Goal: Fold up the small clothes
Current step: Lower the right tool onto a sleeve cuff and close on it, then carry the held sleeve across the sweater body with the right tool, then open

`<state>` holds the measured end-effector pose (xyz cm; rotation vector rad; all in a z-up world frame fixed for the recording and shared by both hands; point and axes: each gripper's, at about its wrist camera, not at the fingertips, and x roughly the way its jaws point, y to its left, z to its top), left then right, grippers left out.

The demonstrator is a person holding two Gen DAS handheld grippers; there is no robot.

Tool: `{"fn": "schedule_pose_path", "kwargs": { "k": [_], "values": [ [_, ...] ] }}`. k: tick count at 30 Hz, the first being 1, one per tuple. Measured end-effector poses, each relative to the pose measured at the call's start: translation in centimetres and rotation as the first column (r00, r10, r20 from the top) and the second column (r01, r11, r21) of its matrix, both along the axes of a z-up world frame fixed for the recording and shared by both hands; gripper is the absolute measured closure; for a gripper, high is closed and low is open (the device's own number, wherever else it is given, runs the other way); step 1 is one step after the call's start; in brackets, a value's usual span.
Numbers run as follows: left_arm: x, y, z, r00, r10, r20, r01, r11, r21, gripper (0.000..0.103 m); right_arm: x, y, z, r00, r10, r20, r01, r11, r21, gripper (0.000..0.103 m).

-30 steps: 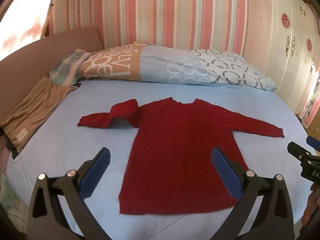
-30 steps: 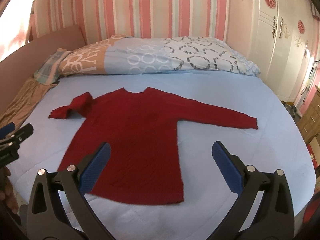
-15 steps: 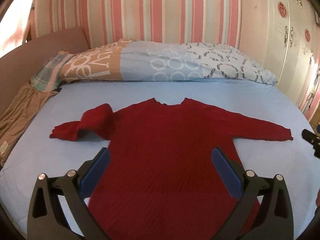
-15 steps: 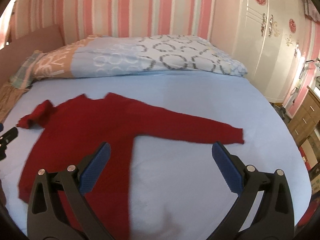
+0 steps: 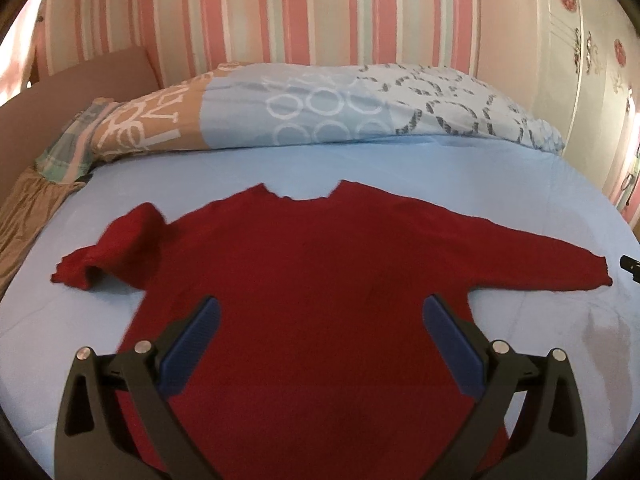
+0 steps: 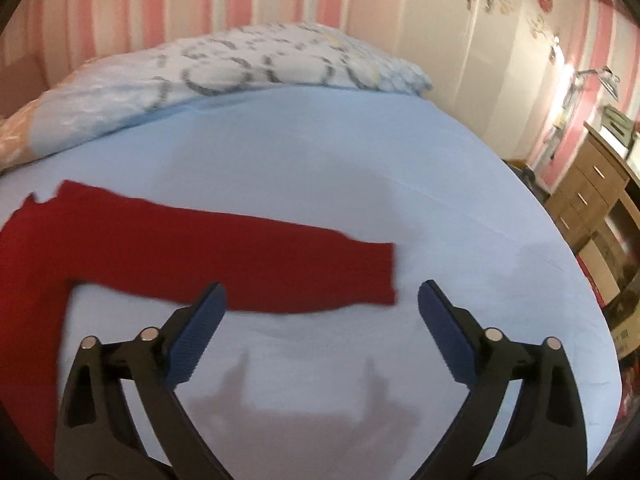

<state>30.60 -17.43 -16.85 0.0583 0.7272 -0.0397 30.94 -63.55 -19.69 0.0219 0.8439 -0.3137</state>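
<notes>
A red knit sweater (image 5: 320, 280) lies flat, front up, on the light blue bed sheet (image 5: 400, 168). Its left sleeve (image 5: 120, 248) is bunched and folded over; its right sleeve (image 6: 280, 260) stretches straight out. My left gripper (image 5: 320, 320) is open and empty, hovering over the sweater's body. My right gripper (image 6: 322, 308) is open and empty, just in front of the right sleeve's cuff (image 6: 380, 276). The right gripper's tip (image 5: 630, 266) shows at the right edge of the left wrist view.
A patterned duvet (image 5: 320, 108) lies rolled along the head of the bed. A tan cloth (image 5: 24, 216) lies at the left edge. A white wardrobe (image 6: 500, 40) and a wooden drawer unit (image 6: 592, 200) stand to the right of the bed.
Both grippers have moved forward and lower toward the bed. The left has closed in over the sweater's body. The right has swung right to the straight sleeve's cuff. Both stay open.
</notes>
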Motion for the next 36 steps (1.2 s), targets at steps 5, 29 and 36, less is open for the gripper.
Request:
{"fn": "schedule_pose_path", "kwargs": {
  "k": [5, 29, 36],
  "values": [
    [1.9, -2.8, -2.1, 1.000, -0.025, -0.006, 0.025, 0.999, 0.027, 0.002, 2.2, -3.1, -2.9, 1.000, -0.007, -0.025, 0.008, 1.000, 0.029, 0.016],
    [9.3, -5.3, -6.8, 0.999, -0.009, -0.039, 0.011, 0.999, 0.050, 0.002, 6.5, -4.0, -7.2, 0.996, 0.050, -0.078, -0.038, 0.989, 0.142, 0.079],
    [9.2, -5.3, -6.8, 0.999, -0.010, -0.043, 0.012, 0.999, 0.045, 0.002, 6.3, -3.4, -5.8, 0.997, 0.052, -0.048, -0.046, 0.993, 0.110, 0.084]
  ]
}}
